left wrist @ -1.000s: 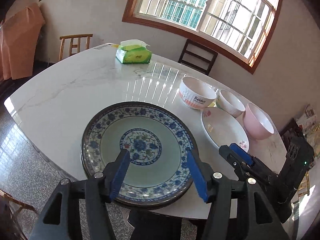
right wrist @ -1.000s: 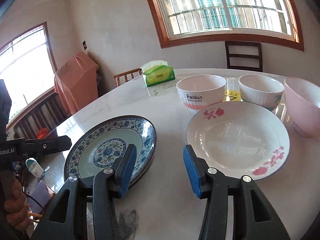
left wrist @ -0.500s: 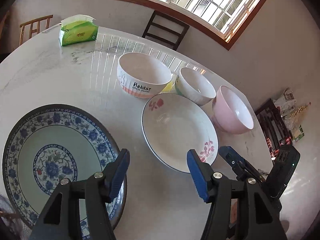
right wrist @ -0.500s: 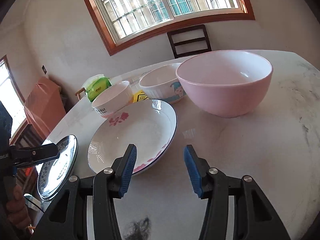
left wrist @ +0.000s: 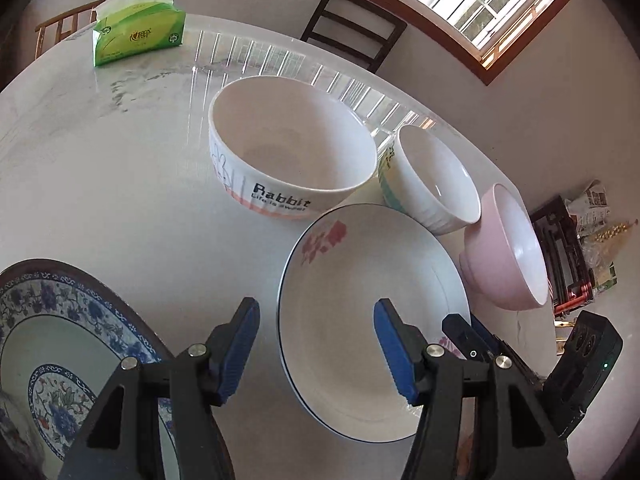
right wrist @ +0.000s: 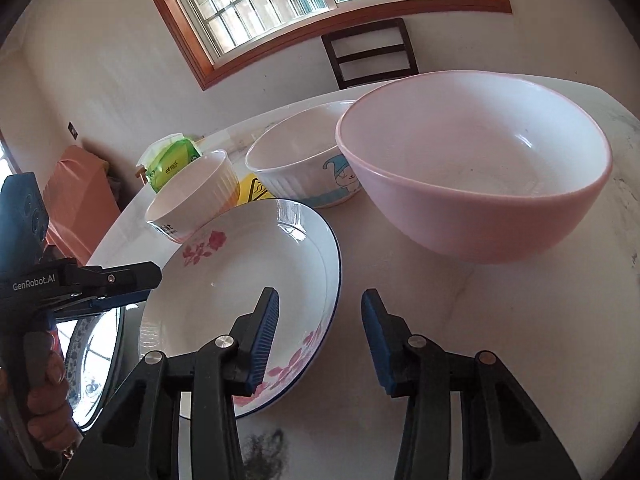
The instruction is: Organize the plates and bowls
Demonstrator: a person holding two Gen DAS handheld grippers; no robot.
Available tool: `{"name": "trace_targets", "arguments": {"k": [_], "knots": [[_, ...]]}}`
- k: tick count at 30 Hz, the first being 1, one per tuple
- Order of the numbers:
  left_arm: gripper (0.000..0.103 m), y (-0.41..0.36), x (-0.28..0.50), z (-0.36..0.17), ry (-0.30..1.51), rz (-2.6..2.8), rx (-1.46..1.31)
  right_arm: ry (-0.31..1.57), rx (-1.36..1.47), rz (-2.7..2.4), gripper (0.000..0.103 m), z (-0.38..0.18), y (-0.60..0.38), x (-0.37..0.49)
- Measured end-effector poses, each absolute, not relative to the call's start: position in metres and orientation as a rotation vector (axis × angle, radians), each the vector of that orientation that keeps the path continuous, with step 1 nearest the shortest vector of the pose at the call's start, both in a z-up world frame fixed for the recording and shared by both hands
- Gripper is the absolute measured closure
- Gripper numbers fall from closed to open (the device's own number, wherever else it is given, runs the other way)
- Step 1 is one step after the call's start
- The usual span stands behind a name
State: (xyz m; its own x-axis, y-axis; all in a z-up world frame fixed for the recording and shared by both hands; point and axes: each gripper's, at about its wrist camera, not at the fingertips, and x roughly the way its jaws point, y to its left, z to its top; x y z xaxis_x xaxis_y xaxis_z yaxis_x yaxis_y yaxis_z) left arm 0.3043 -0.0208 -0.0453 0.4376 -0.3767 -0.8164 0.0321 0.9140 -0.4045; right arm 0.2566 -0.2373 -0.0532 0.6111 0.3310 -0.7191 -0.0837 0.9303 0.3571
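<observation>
Both tongs (still open) have neared, seemingly, the floral plate (left wrist: pixel 360 320).

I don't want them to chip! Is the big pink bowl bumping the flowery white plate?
Apart. In the right wrist view, bare tabletop shows between the pink bowl and the rim of the flowery white plate.

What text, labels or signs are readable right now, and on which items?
"Rabbit": white bowl, on its side.
"Life is sweet", roughly, below that; small and blurred.
"GenRobot.AI": left hand-held gripper, on its body.
Green tissue pack: logo and characters unreadable.
Yellow warning sign between the bowls: symbol only, no legible words.
</observation>
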Motion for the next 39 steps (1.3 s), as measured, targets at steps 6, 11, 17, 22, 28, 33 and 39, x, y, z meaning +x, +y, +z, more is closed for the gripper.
{"name": "trace_targets", "arguments": {"k": [6,11,17,22,28,33,39], "knots": [[0.042,-0.026,0.31,-0.055,1.094,-0.242,-0.335,0.93,0.255,0.227,0.073,-0.054,-0.231,0.265],[0.042,-0.035,0.309,-0.059,1.056,-0.216,-0.272,0.936,0.237,0.225,0.075,-0.054,-0.229,0.268],[0.042,-0.056,0.301,-0.066,1.033,-0.174,-0.125,0.941,0.224,0.226,0.086,-0.054,-0.229,0.268],[0.047,-0.068,0.289,-0.067,0.998,-0.155,-0.079,0.929,0.232,0.231,0.089,-0.052,-0.231,0.267],[0.07,-0.054,0.288,-0.062,0.972,-0.142,-0.127,0.928,0.254,0.224,0.089,-0.052,-0.236,0.266],[0.082,-0.042,0.293,-0.067,0.991,-0.177,-0.21,0.917,0.253,0.223,0.09,-0.05,-0.238,0.262],[0.079,-0.033,0.301,-0.067,1.053,-0.245,-0.303,0.925,0.251,0.227,0.09,-0.051,-0.238,0.26]]}}
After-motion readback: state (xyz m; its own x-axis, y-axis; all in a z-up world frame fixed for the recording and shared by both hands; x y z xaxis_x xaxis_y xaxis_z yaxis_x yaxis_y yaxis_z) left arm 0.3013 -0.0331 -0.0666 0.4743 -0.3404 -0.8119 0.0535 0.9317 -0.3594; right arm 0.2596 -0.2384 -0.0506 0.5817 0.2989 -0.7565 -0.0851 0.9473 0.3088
